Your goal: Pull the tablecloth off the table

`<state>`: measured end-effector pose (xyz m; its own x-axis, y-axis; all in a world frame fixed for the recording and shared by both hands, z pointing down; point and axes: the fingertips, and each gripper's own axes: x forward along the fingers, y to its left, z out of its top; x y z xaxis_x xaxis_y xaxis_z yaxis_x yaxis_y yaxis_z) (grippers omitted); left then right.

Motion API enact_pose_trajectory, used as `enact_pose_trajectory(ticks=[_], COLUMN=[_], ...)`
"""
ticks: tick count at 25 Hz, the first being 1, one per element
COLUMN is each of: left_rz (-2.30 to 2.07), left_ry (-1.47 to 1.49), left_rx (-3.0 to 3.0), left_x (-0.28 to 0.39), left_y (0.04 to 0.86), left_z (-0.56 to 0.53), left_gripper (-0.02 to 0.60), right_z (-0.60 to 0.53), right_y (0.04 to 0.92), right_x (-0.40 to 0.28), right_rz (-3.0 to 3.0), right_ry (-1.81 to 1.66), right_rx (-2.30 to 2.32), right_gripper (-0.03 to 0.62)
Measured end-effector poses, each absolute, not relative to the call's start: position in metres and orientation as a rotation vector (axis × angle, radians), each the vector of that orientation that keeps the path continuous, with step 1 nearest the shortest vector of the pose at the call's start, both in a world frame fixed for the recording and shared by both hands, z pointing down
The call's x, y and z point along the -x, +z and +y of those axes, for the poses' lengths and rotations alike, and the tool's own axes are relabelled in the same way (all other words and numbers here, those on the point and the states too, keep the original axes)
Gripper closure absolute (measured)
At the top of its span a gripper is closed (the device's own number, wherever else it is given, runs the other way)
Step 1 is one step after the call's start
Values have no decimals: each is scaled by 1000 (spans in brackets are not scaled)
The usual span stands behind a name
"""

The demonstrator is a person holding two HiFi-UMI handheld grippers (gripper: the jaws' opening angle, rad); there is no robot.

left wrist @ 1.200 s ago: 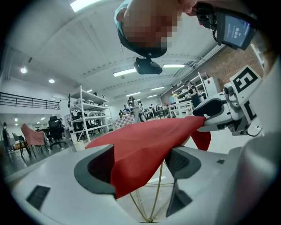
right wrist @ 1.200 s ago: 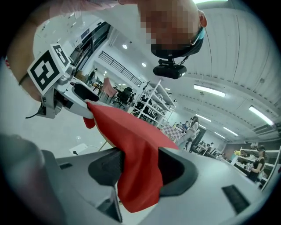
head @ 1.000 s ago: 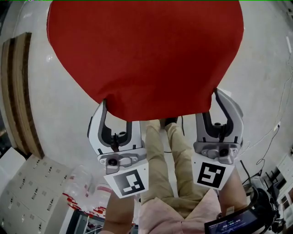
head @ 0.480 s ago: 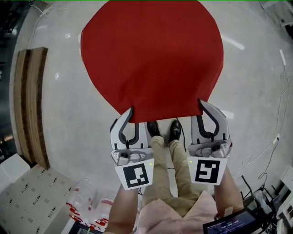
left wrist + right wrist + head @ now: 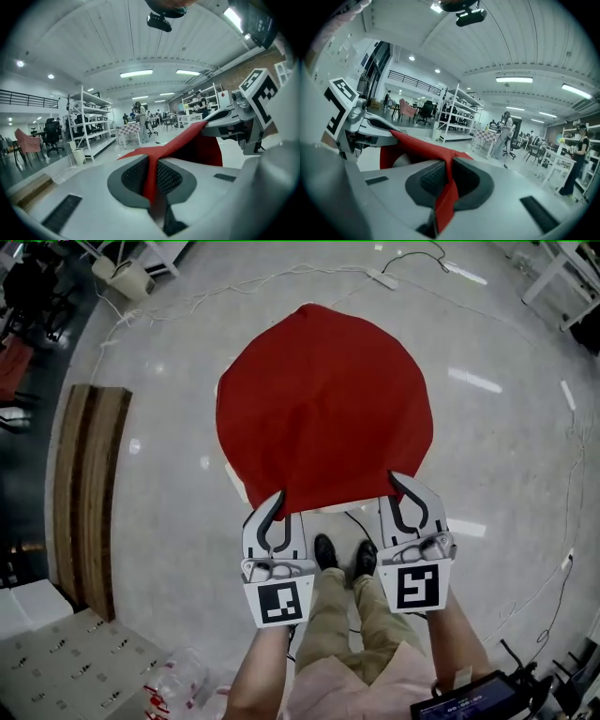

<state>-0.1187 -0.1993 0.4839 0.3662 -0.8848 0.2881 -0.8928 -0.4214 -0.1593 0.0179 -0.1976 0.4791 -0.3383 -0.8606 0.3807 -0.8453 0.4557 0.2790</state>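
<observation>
A round red tablecloth (image 5: pixel 323 409) drapes over the table, whose pale rim (image 5: pixel 330 509) shows just below the near hem. My left gripper (image 5: pixel 278 495) is shut on the hem's left part and my right gripper (image 5: pixel 394 476) on its right part; both jaws have just been closing with the cloth between them. In the left gripper view the red cloth (image 5: pixel 151 180) is pinched between the dark pads (image 5: pixel 171 178), and the hem stretches across to the right gripper (image 5: pixel 234 123). The right gripper view shows its own fold of the cloth (image 5: pixel 446 197) clamped, with the left gripper (image 5: pixel 361 123) at the left.
The person's shoes (image 5: pixel 342 554) stand on the pale floor just behind the table. Wooden boards (image 5: pixel 84 493) lie at the left, cables (image 5: pixel 281 277) run beyond the table, and white lockers (image 5: pixel 66 662) are at the lower left. Shelving racks (image 5: pixel 89 126) and people (image 5: pixel 505 131) stand far off.
Both pairs of jaws, open around the hem a second ago, have closed on it. Both grippers have risen with the hem, and the cloth looks smaller and farther away in the head view.
</observation>
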Motion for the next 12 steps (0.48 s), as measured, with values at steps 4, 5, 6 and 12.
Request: enact_pose_trajectory(ticks=[4,5,6,12], left_rz=[-1691,-1688,-1683,-1644], left_ry=[431,417,413,476], left_rx=[-2557,-2551,-2546,-2538], left_x=[122,121,121,120], left_y=[449,442,436,404], left_z=[-218,-221,-222,-230], left_gripper=[539,538,538,539], right_z=[-215,-217,-218,-226], right_y=[447,441,436,404], right_x=[-16,-17,-18,-21], right_rz=[-2271,-2272,-2273,-2286], right_ry=[-29,-20,2,173], right_rx=[-1484,-1498,-1516,-1636], right_gripper=[565,563,563,563])
